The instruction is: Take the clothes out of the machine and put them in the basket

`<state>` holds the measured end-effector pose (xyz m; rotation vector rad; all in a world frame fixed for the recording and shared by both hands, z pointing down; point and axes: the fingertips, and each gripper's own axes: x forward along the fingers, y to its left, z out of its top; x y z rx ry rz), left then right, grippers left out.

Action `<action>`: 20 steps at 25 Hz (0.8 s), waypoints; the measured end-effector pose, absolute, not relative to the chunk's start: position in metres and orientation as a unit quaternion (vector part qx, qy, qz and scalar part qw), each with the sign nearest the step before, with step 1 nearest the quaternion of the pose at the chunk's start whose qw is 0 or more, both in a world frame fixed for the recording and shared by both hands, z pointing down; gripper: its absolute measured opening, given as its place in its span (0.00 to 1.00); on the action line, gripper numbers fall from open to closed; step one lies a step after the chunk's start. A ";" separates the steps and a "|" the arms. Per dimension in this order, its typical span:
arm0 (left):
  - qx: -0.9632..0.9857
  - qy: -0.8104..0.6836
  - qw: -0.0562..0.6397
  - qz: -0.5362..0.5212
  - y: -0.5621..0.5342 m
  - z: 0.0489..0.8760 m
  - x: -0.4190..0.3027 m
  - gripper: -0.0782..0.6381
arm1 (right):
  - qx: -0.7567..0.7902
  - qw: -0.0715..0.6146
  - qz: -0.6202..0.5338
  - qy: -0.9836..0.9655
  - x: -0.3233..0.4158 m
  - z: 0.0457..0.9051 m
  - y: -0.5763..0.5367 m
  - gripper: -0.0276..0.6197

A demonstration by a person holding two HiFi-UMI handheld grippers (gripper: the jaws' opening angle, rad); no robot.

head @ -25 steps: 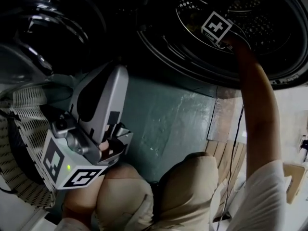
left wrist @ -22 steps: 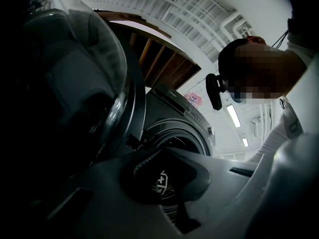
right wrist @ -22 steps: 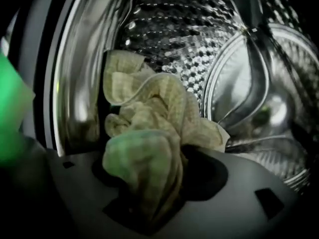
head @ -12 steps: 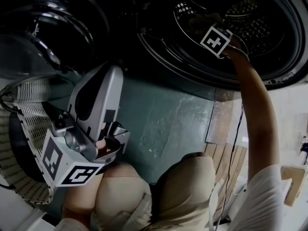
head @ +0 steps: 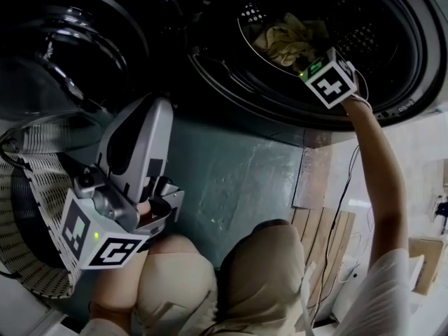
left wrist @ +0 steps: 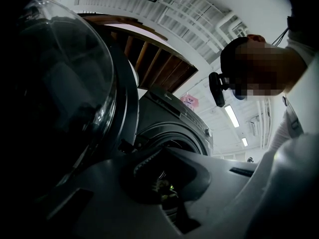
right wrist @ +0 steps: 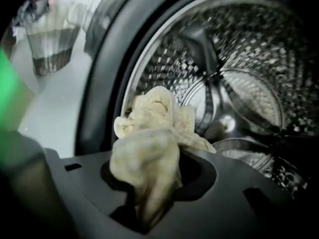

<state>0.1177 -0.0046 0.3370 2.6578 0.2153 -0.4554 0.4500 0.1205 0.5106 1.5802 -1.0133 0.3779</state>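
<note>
A: What has been changed at the right gripper (head: pixel 305 60) in the last second?

B: Its jaws have just been closed on a pale yellow cloth (right wrist: pixel 149 153). A second ago the gripper was held deeper in the drum (head: pixel 381 37) and no cloth could be seen from the head view. Now it has been raised and drawn back toward the drum's mouth, and the cloth (head: pixel 288 39) is seen bunched just ahead of its tips.

A: What is meant by that for the task?

B: The pick is judged as made. The garment is pinched but has not yet been brought past the door rim, so the carry to the basket (head: pixel 31 187) is still to be done.

A: Where is the cloth placed relative to the right gripper (right wrist: pixel 149 203)?

B: It is clamped between the jaws, with the rest bulging up and forward of them, and the perforated drum wall (right wrist: pixel 239 78) lies beyond.

A: And the left gripper (head: pixel 155 110)?

B: It is held low with its jaws seemingly drawn together on nothing. The basket lies just beside it, well apart from the right gripper.
</note>
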 end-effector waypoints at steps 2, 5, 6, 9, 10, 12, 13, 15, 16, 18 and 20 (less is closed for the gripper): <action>0.959 0.074 0.218 -0.168 -0.007 0.336 0.117 0.13 | 0.690 0.554 0.142 -0.445 0.435 0.491 0.121 0.33; 0.959 0.072 0.214 -0.171 -0.008 0.335 0.117 0.13 | 0.693 0.548 0.107 -0.456 0.409 0.465 0.124 0.33; 0.959 0.072 0.212 -0.172 -0.008 0.334 0.117 0.13 | 0.691 0.550 0.096 -0.459 0.400 0.459 0.126 0.33; 0.960 0.071 0.210 -0.174 -0.009 0.333 0.115 0.13 | 0.696 0.536 0.080 -0.471 0.376 0.445 0.132 0.33; 0.959 0.071 0.210 -0.174 -0.009 0.332 0.115 0.13 | 0.700 0.529 0.076 -0.473 0.371 0.441 0.134 0.33; 0.959 0.072 0.210 -0.175 -0.009 0.331 0.115 0.13 | 0.708 0.519 0.066 -0.475 0.364 0.433 0.137 0.33; 0.959 0.073 0.211 -0.174 -0.009 0.331 0.115 0.13 | 0.711 0.515 0.062 -0.475 0.361 0.429 0.139 0.33; 0.960 0.076 0.210 -0.170 -0.006 0.332 0.116 0.13 | 0.716 0.507 0.055 -0.476 0.356 0.424 0.139 0.33; 0.961 0.078 0.209 -0.167 -0.005 0.333 0.117 0.13 | 0.719 0.503 0.051 -0.478 0.354 0.422 0.139 0.33; 0.963 0.082 0.203 -0.161 -0.002 0.333 0.118 0.13 | 0.722 0.494 0.046 -0.482 0.347 0.419 0.139 0.33; 0.964 0.085 0.196 -0.157 0.000 0.334 0.121 0.13 | 0.723 0.488 0.038 -0.488 0.340 0.417 0.139 0.33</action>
